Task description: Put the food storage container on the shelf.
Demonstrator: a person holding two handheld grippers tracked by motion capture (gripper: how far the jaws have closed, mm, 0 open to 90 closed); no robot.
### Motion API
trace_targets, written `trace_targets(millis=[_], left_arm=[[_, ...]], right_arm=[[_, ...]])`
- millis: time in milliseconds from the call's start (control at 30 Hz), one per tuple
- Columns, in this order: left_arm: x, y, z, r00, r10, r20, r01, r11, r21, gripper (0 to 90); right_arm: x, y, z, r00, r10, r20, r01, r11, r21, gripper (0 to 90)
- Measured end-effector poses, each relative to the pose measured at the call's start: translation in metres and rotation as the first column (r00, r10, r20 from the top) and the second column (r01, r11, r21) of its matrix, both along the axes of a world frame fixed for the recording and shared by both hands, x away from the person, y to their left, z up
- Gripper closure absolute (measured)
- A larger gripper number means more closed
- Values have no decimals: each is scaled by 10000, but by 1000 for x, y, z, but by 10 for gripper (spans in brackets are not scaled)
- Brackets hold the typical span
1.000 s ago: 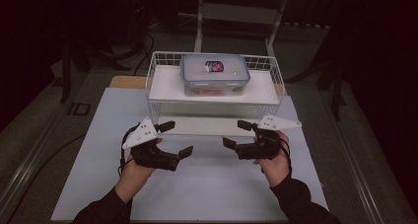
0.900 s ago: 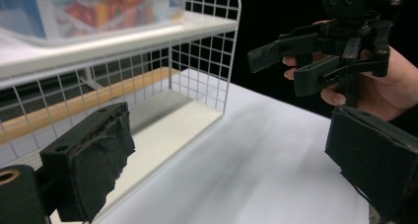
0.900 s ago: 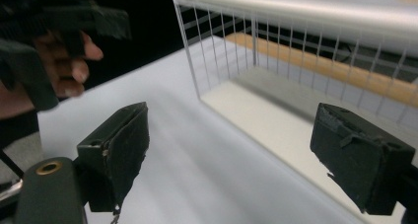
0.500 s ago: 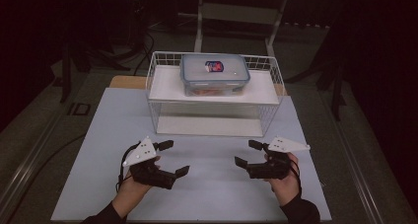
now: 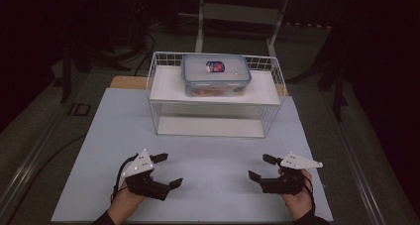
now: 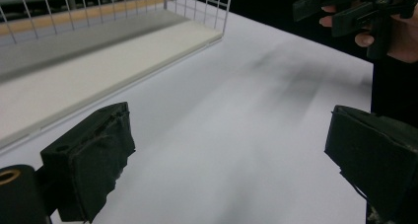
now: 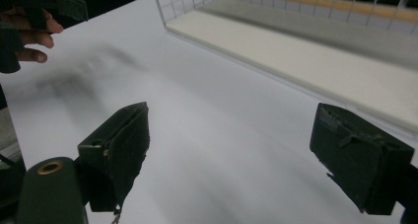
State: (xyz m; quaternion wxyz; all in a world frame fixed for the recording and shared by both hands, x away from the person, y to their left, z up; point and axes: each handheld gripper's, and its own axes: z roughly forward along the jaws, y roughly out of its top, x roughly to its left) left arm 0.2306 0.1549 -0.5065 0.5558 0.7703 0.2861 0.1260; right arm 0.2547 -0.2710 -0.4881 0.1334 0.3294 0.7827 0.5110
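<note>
A clear lidded container (image 5: 216, 75) with a red and blue label rests on the top shelf of a white wire rack (image 5: 214, 95) at the back of the white table (image 5: 208, 160). My left gripper (image 5: 167, 170) hovers near the front left edge, jaws wide apart and empty; in the left gripper view (image 6: 226, 160) bare table lies between them. My right gripper (image 5: 262, 167) stands open near the front right, also empty, with bare table between its jaws in the right gripper view (image 7: 236, 155). The two grippers point toward each other.
The rack's lower shelf (image 5: 210, 127) is bare. A wooden board (image 5: 128, 82) pokes out behind the rack. Dark floor, a metal stand (image 5: 200, 17) and cables surround the table. In each gripper view, the other hand and gripper sit at a top corner (image 6: 365, 12) (image 7: 29, 17).
Both grippers have pulled back from the rack toward the table's front edge, and spread a little farther apart. Both stayed open and empty.
</note>
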Motion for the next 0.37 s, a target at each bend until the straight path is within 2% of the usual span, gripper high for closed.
trace_targets(millis=[133,233,367], left_arm=[[-1,5,-3,10000,13,-55,-12,10000,41,43],[-2,7,-5,9999,100,-47,-100,9998,149,44],[-2,7,-3,9998,78,184,-80,9999,99,44]], right_arm=[[-1,-3,-8,9999,15,-146,-20,9994,-347,150],[0,-3,-11,9996,68,-281,-78,9993,-372,150],[1,-2,-13,9994,149,-313,-162,9989,-443,151]])
